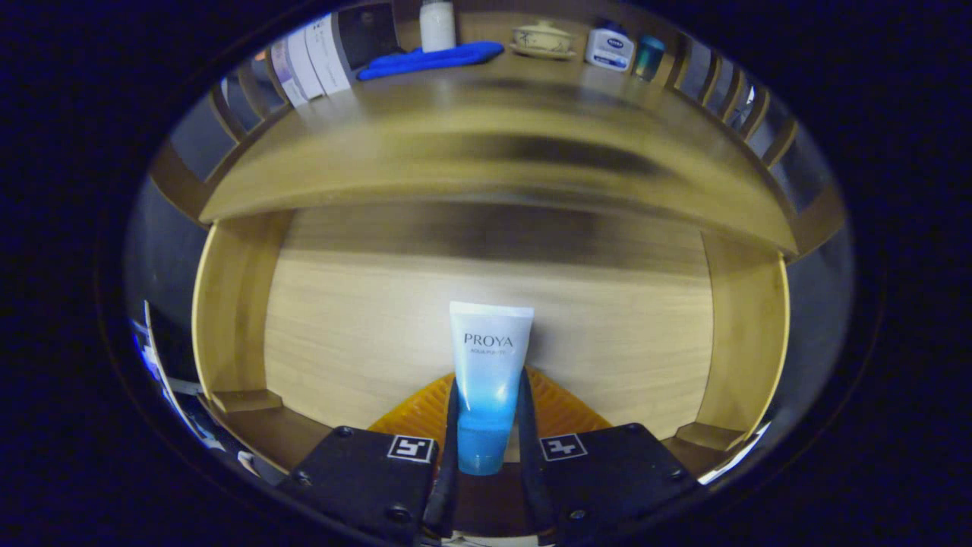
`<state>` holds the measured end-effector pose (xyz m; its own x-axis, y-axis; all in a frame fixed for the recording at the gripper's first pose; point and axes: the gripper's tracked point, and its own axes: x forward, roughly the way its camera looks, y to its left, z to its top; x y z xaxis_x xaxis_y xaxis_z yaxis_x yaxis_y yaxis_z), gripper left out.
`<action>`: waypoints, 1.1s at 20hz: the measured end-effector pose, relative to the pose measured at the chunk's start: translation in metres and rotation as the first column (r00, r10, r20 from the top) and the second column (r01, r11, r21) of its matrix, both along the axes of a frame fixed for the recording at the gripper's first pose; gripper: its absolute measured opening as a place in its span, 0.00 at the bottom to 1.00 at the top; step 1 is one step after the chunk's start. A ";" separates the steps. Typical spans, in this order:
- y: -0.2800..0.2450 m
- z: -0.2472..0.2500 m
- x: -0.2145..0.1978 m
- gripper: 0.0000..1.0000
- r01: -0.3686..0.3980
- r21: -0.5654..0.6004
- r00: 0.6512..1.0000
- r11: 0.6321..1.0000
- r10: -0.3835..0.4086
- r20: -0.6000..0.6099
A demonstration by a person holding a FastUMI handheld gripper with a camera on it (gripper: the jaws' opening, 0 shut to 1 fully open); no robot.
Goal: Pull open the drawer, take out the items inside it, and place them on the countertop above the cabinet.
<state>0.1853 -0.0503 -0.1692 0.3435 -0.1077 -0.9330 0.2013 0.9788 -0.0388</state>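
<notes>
A white-and-blue cosmetic tube [488,380] stands between my two fingers, its blue cap end low and its white crimped end pointing ahead. My gripper [486,425] is shut on the tube, with both black fingers [451,441] pressed against its sides. Below and beyond the tube lies the open wooden drawer [228,319], with a pale floor and raised side walls. An orange ribbed item [414,414] lies on the drawer floor under the tube, partly hidden by my fingers. Above the drawer runs the wooden countertop [486,144], blurred.
At the back of the countertop sit a blue cloth [429,59], a white bottle [437,24], a lidded ceramic bowl [542,38], a white-and-blue jar [609,47] and a teal cup [649,57]. A slatted wooden rail [759,114] rings the countertop.
</notes>
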 end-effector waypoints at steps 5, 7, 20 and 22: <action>-0.007 0.077 0.016 0.37 -0.023 0.012 0.990 1.000 0.021 0.137; -0.014 0.103 0.032 0.37 -0.019 -0.004 0.983 1.000 0.019 0.181; -0.016 0.101 0.161 0.43 0.046 -0.052 0.978 0.998 -0.034 0.207; -0.006 0.088 0.166 0.46 0.028 -0.017 0.980 0.999 -0.024 0.196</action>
